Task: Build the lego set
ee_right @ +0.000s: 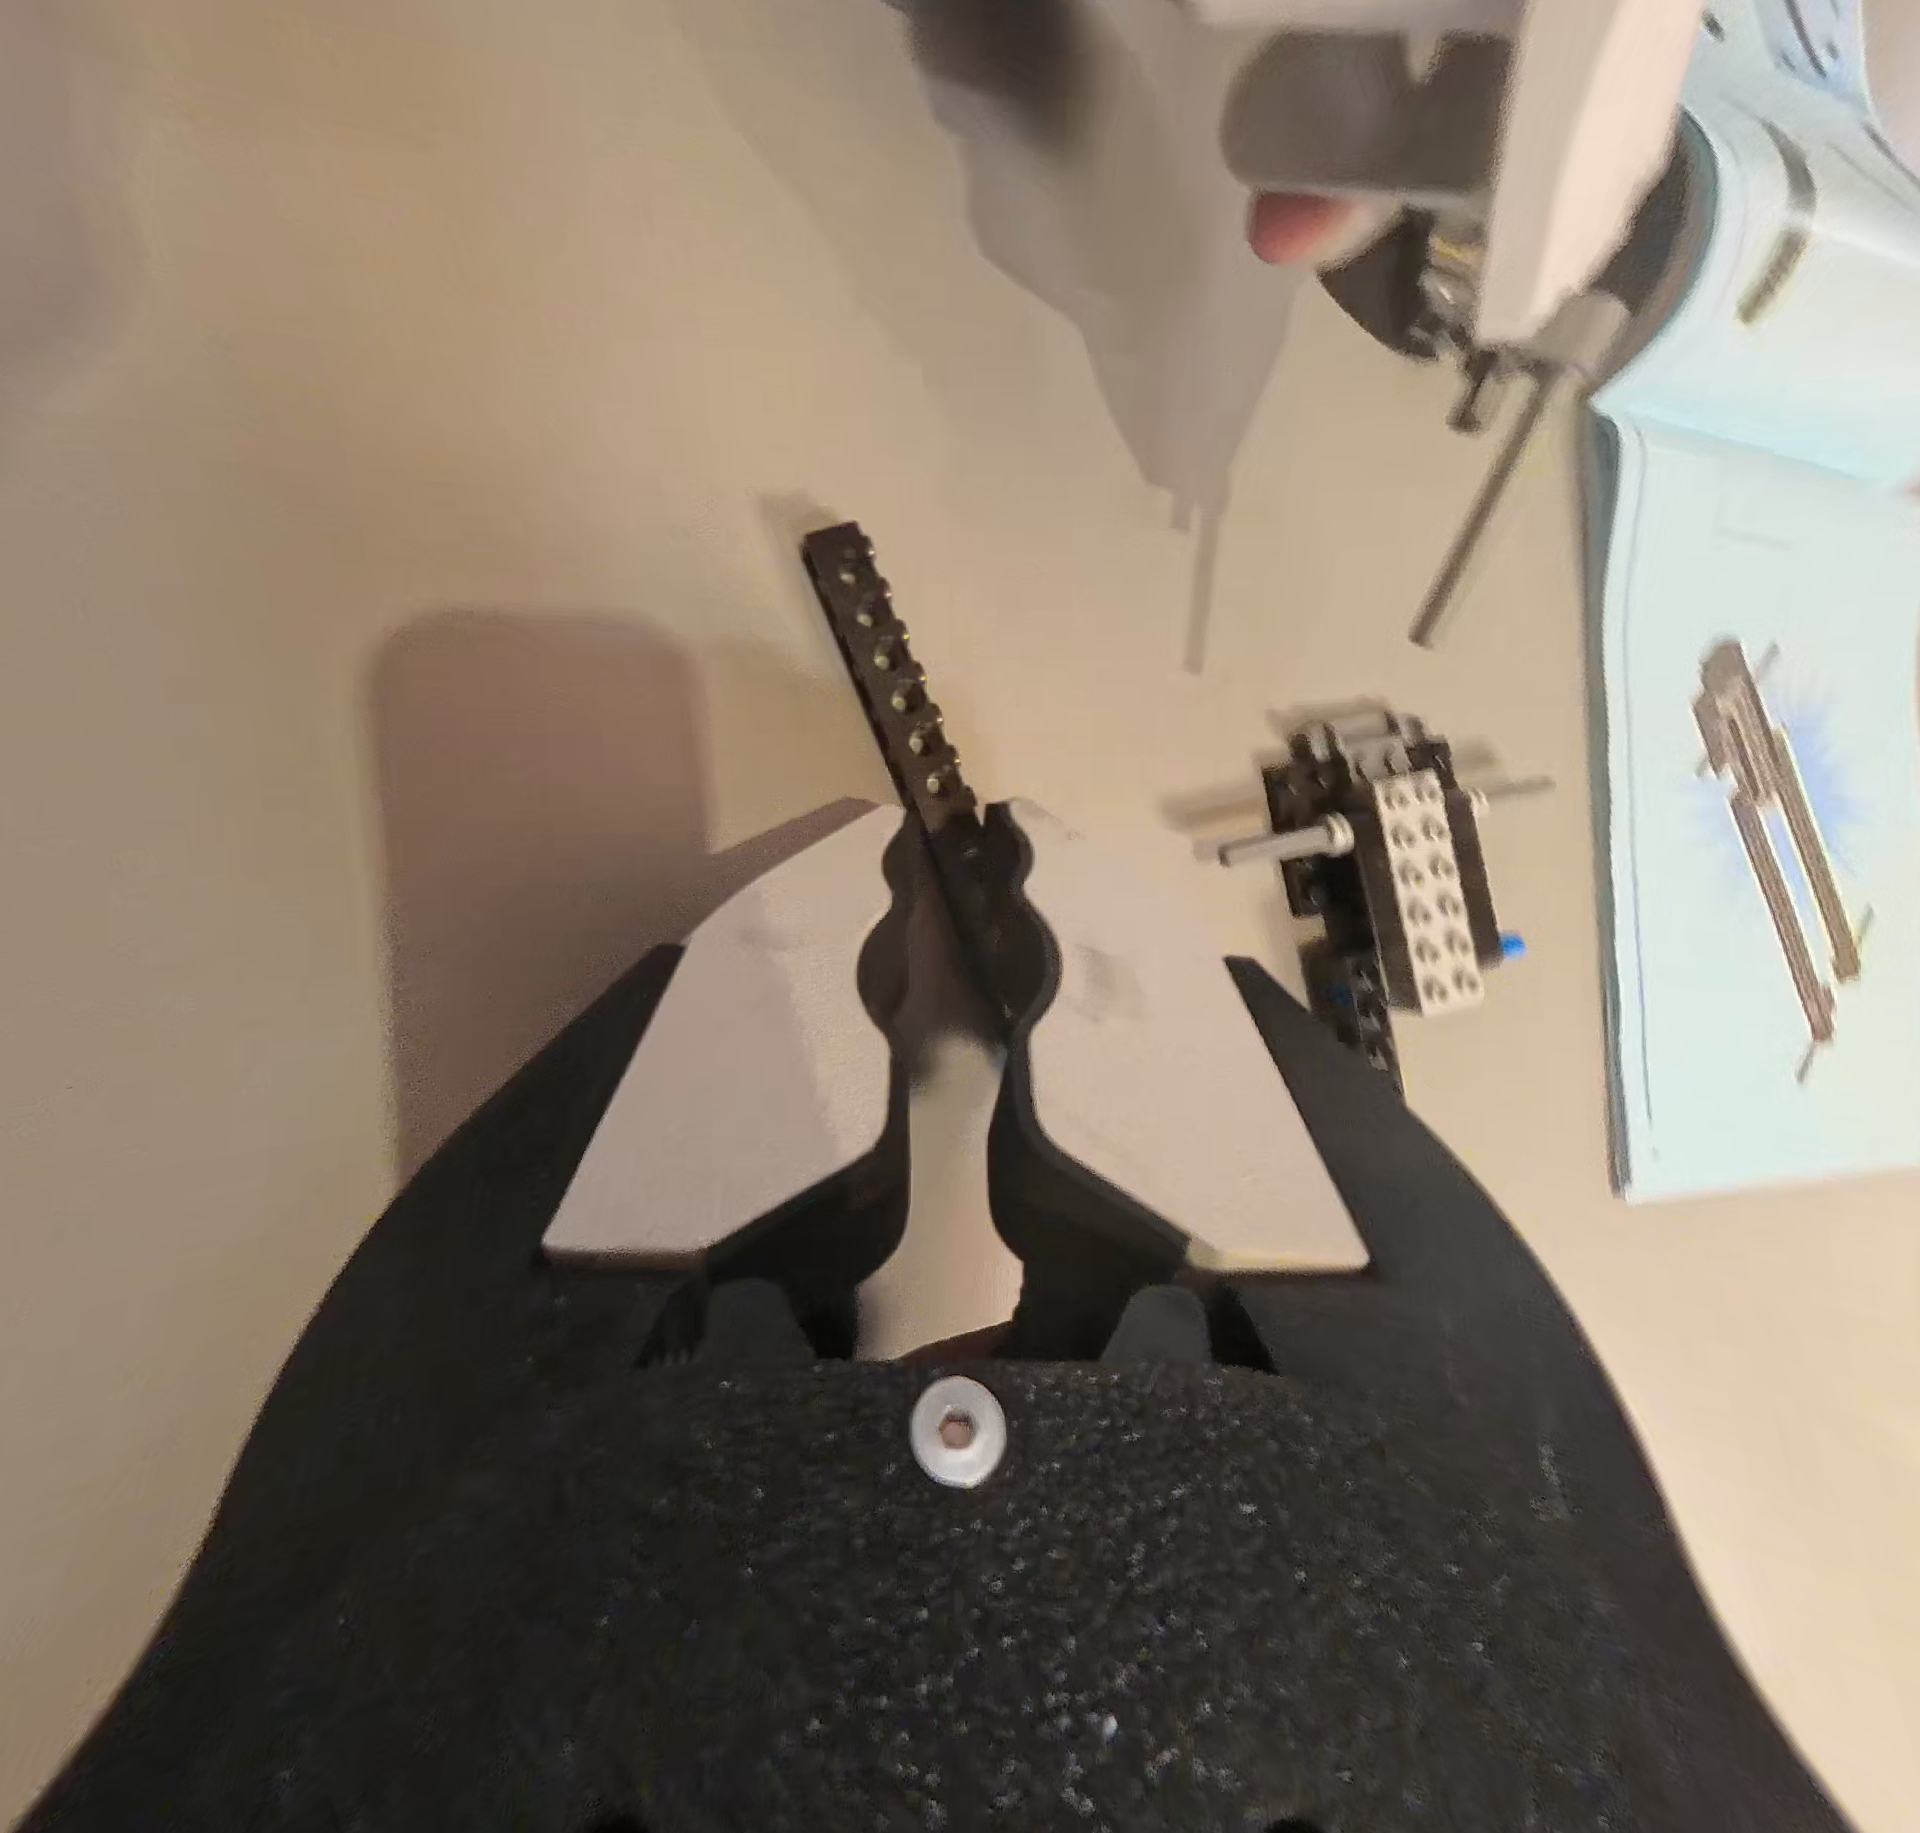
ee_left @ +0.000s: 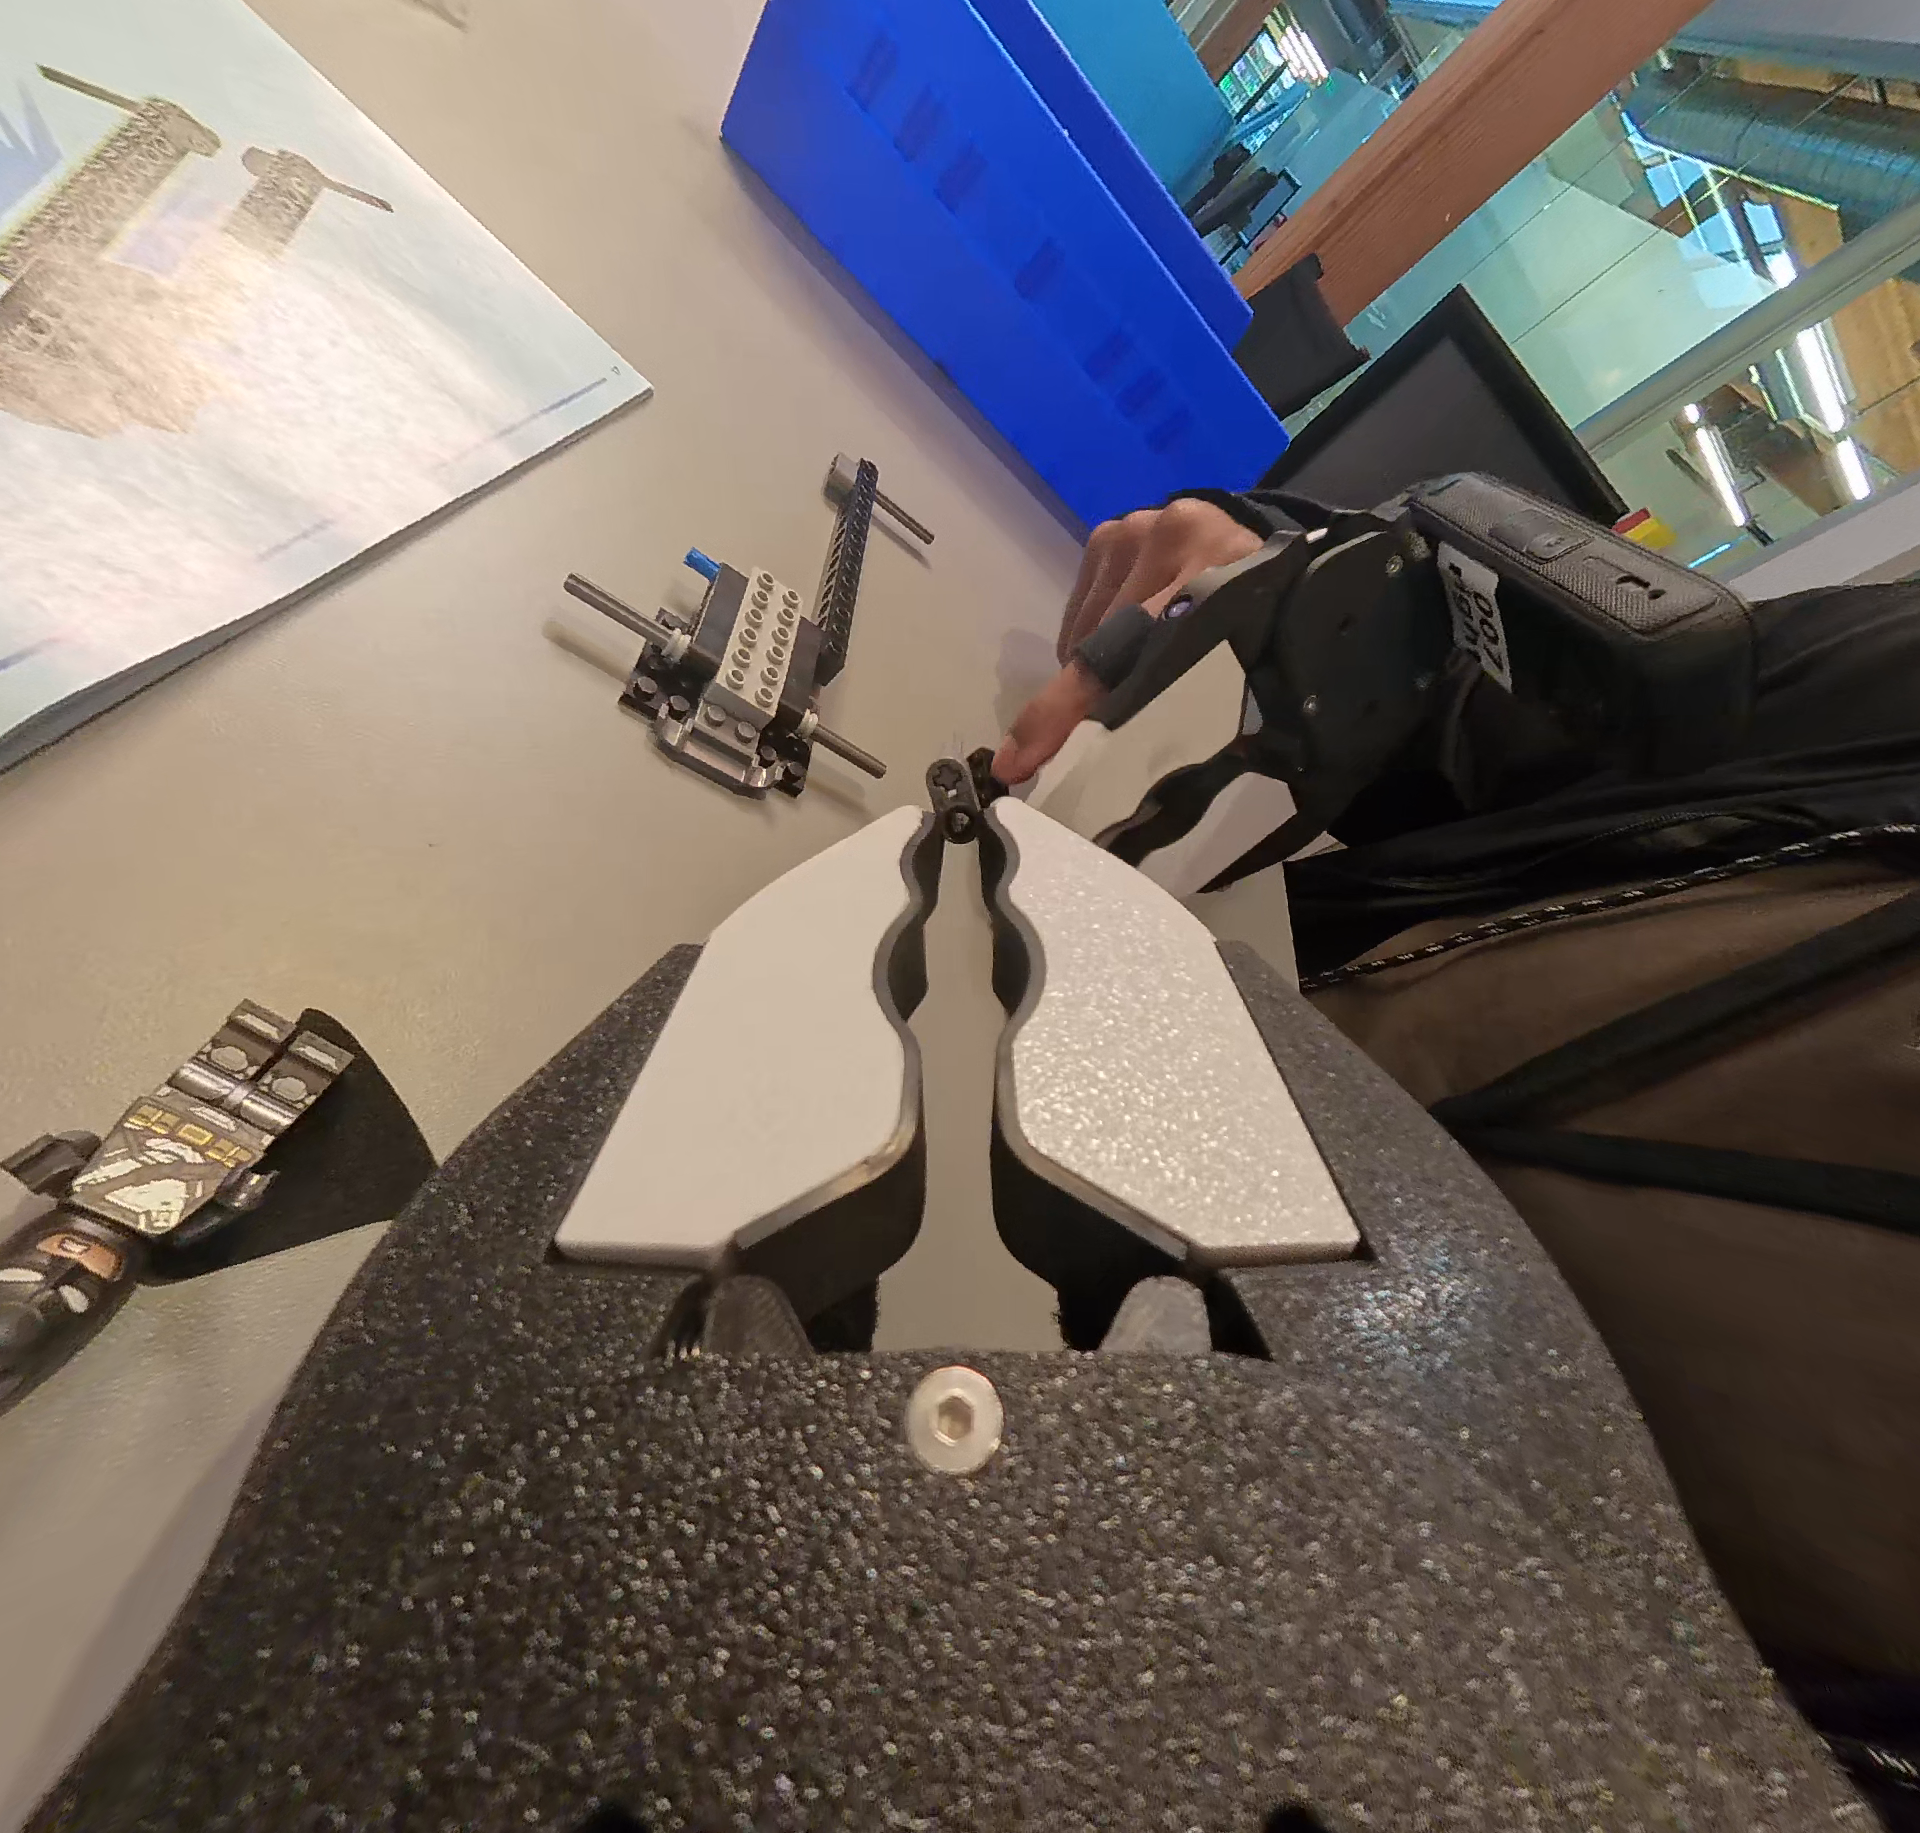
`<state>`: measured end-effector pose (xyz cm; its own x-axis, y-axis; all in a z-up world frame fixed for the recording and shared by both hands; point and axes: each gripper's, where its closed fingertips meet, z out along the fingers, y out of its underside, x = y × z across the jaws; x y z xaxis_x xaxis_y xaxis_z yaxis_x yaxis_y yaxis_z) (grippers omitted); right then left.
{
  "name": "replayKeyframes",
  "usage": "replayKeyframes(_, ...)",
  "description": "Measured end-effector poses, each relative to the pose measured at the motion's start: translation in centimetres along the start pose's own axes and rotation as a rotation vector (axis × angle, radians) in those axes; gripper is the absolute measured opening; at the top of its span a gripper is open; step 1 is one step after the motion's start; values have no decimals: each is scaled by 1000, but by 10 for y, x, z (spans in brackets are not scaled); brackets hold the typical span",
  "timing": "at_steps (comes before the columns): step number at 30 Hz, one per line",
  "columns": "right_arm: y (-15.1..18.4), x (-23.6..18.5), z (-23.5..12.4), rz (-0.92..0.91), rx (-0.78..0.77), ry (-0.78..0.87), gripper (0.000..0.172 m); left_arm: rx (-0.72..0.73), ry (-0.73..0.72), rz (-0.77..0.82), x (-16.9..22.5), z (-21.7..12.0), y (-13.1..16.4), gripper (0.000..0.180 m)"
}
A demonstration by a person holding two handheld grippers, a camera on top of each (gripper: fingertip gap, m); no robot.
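In the left wrist view my left gripper [ee_left: 961,815] is shut on a small black connector piece [ee_left: 951,784], held above the table. A person's finger [ee_left: 1039,734] touches its far side. The right gripper's body [ee_left: 1351,640] is just to the right. In the right wrist view my right gripper [ee_right: 951,827] is shut on a long black studded beam [ee_right: 883,661] that runs slantwise out past the fingertips. The left gripper [ee_right: 1475,370] shows blurred at the upper right with a grey axle [ee_right: 1470,536] hanging from it. A grey and black brick assembly [ee_left: 743,656] with axles lies on the table; it also shows in the right wrist view [ee_right: 1382,879].
An open instruction booklet [ee_left: 208,381] lies at the left; in the right wrist view it [ee_right: 1756,848] is at the right. A blue crate [ee_left: 987,173] stands at the back. A dark printed figure [ee_left: 177,1149] lies at the near left. A black monitor [ee_left: 1434,412] is beyond the crate. Tip to tip, the grippers are about 10 cm apart.
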<state>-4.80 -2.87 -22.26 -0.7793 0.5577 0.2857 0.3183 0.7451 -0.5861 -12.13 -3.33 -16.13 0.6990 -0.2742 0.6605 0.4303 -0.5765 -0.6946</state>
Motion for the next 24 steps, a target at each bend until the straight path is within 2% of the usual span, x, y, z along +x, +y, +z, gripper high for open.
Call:
replayKeyframes(5,20,15,-13,380,-89,190,11,14,-13,7,0,-4,-2,7)
replayKeyframes(7,23,10,-22,459,-91,229,17,20,-16,8,1,-6,-3,7)
replayKeyframes(9,22,8,-32,464,-85,252,24,18,-14,7,1,-6,-2,7)
replayKeyframes(13,17,12,-44,400,-69,213,25,-7,-4,13,6,1,2,7)
replayKeyframes(15,27,17,-40,379,-126,180,27,-19,-3,19,8,4,5,7)
replayKeyframes(18,39,1,-29,371,-206,48,26,-24,-9,25,10,6,7,7)
replayKeyframes(24,16,-37,-27,465,-113,-86,24,-12,-22,8,6,0,12,7)
